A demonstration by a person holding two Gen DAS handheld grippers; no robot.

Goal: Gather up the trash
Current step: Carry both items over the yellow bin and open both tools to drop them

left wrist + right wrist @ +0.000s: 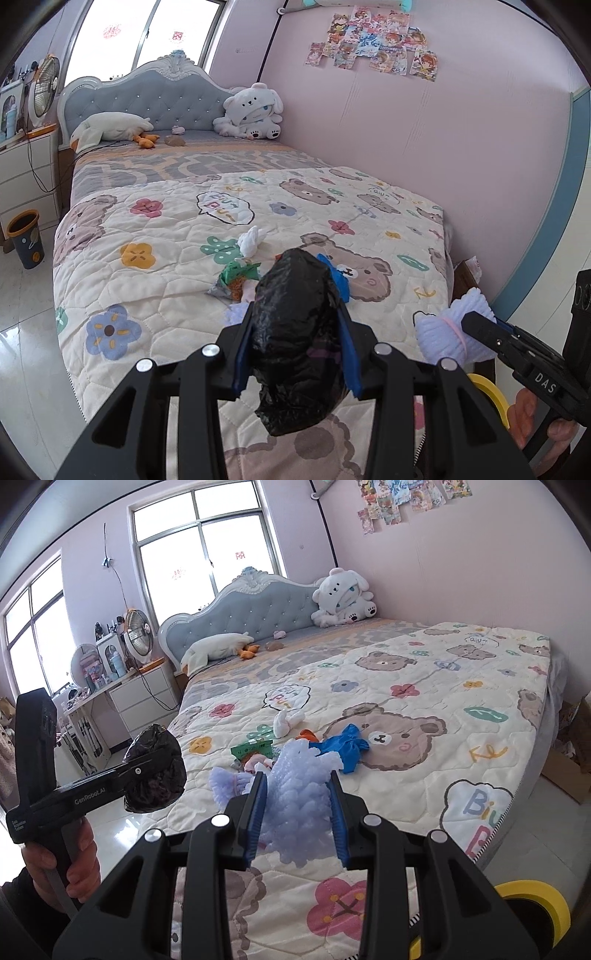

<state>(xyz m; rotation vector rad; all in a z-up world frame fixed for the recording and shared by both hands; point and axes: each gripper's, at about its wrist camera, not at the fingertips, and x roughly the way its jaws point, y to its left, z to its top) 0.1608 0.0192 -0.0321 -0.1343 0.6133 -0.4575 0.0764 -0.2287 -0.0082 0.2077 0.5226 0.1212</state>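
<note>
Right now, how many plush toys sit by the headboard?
2: a white goose plush lying at the headboard's left end, and a white hooded plush doll sitting in the right corner against the wall. Smaller items between them are unclear.

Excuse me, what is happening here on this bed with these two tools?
A person is collecting trash from the bed with a hand-held claw in each hand. The left claw is shut on a crumpled black plastic bag, and the right claw is shut on a pale purple foam net. More scraps lie on the quilt: a white wad, a green wrapper and a blue piece. A small bin stands on the floor beside the bed.
</note>
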